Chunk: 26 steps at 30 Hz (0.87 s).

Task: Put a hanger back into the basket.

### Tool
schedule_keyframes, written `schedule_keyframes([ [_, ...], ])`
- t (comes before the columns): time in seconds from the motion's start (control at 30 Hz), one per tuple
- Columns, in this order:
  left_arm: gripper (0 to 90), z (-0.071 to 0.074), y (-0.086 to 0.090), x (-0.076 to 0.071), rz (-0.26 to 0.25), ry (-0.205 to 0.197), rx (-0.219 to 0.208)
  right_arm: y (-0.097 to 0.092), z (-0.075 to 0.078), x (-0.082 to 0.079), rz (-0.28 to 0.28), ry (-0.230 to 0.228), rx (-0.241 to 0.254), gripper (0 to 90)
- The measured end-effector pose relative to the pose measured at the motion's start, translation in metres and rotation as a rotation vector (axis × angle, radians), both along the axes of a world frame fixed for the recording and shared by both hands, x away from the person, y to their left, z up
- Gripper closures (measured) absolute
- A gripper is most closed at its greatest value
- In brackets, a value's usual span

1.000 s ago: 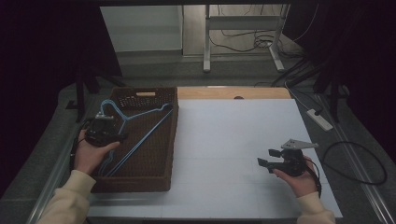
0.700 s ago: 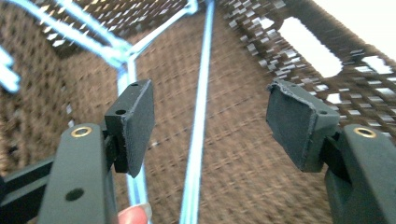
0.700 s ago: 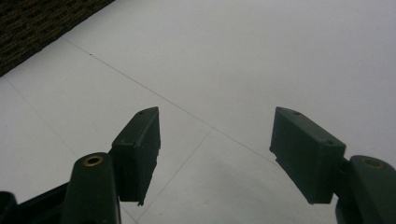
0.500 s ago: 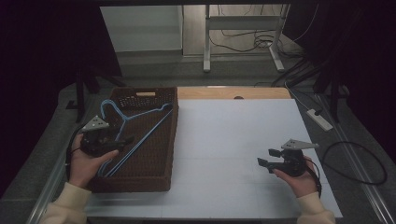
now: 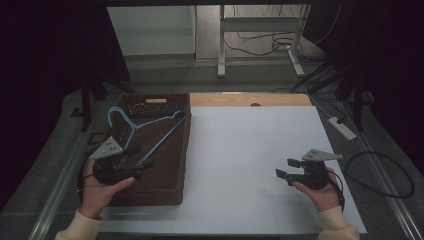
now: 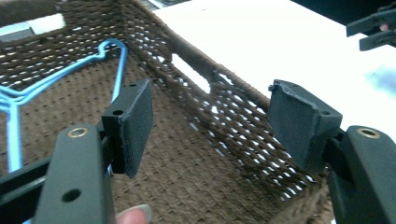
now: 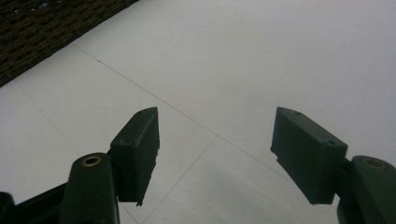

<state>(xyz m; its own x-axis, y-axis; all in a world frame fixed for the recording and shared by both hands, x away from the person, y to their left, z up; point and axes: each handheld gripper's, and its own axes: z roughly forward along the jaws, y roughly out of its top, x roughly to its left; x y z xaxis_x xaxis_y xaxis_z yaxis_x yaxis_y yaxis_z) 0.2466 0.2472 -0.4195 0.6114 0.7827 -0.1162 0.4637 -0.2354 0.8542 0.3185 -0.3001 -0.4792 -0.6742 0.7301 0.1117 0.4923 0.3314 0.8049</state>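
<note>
A blue wire hanger [image 5: 150,132] lies slanted in a brown woven basket [image 5: 186,150] on the left of the table. My left gripper [image 5: 145,165] hovers over the basket's near part, pointing right; its jaws have just been opening and hold nothing. In the left gripper view the open gripper [image 6: 210,116] faces the basket wall [image 6: 224,107], with the hanger [image 6: 112,51] off to the left. My right gripper [image 5: 284,169] rests open and empty over the white tabletop [image 5: 250,150] at the right. The right gripper view has the open gripper [image 7: 215,140] above bare white surface.
A wooden strip [image 5: 250,100] borders the table's far edge. A white power strip [image 5: 342,127] and a looped black cable [image 5: 385,175] lie off the right side. Metal stand legs [image 5: 220,45] rise beyond the table.
My left hand has drawn back from the hanger's hook toward the basket's near end and lifted a little. The hanger stays in the basket. The right hand has not moved.
</note>
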Motion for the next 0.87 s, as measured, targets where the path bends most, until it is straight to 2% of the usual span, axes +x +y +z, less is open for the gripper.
schedule_keyframes([
  [0.13, 32.0, -0.009, -0.011, -0.006, -0.024, 0.003, -0.005, 0.000, 0.001, -0.002, 0.007, -0.012, 0.004, 32.1],
  [0.37, 32.1, -0.021, -0.021, -0.006, -0.038, 0.027, -0.001, -0.001, 0.004, -0.005, 0.013, -0.043, 0.012, 31.5],
  [0.87, 32.0, -0.024, -0.026, -0.004, -0.037, 0.034, -0.002, 0.001, 0.004, -0.010, 0.023, -0.076, 0.005, 28.2],
])
